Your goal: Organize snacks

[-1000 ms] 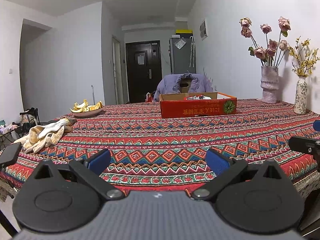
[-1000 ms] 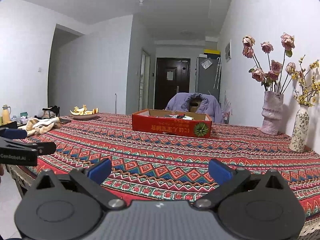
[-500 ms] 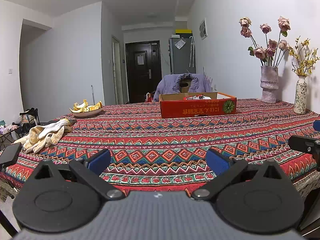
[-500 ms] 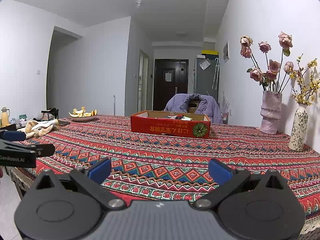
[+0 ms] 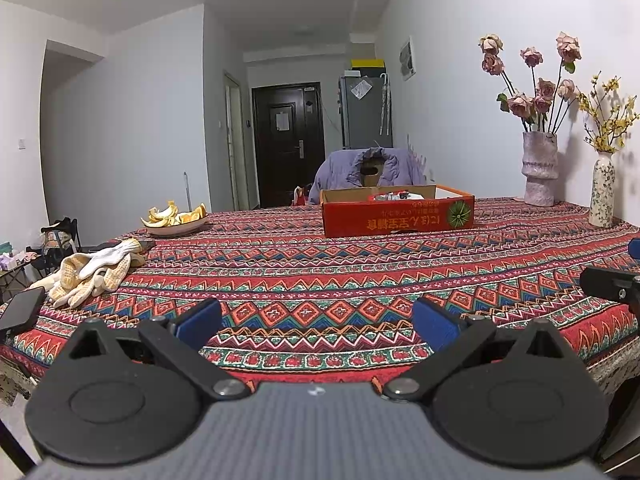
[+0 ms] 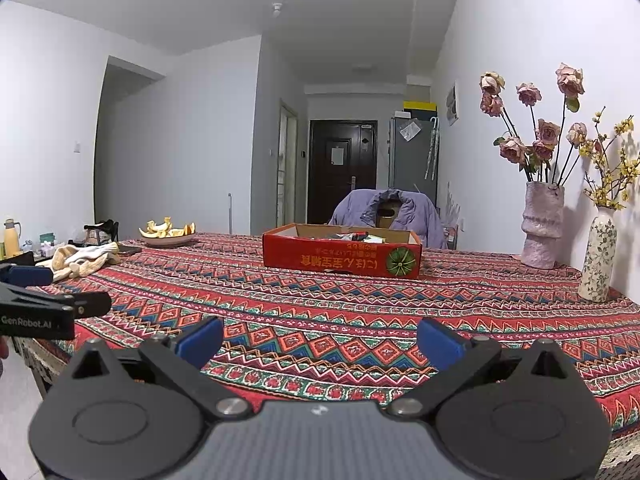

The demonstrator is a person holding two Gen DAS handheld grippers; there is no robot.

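Note:
A shallow red cardboard box (image 5: 398, 215) (image 6: 341, 258) stands in the middle of the table, far from both grippers; snack packets (image 6: 352, 237) show over its rim. My left gripper (image 5: 318, 322) hangs open over the table's near edge, nothing between its blue pads. In the right wrist view my right gripper (image 6: 320, 340) is open too, and empty. The right gripper's finger pokes in at the right edge of the left wrist view, and the left gripper's finger at the left edge of the right wrist view.
The table wears a red patterned cloth (image 5: 320, 272). On its left side lie white work gloves (image 5: 94, 270), a plate of fruit peel (image 5: 174, 222) and a dark phone (image 5: 20, 312). Two flower vases (image 6: 542, 226) (image 6: 598, 254) stand at the right by the wall. A jacket-draped chair (image 6: 390, 216) is behind the box.
The right wrist view has tilted up slightly and the box sits a little lower in it. The left gripper has hardly moved. Both grippers stay open.

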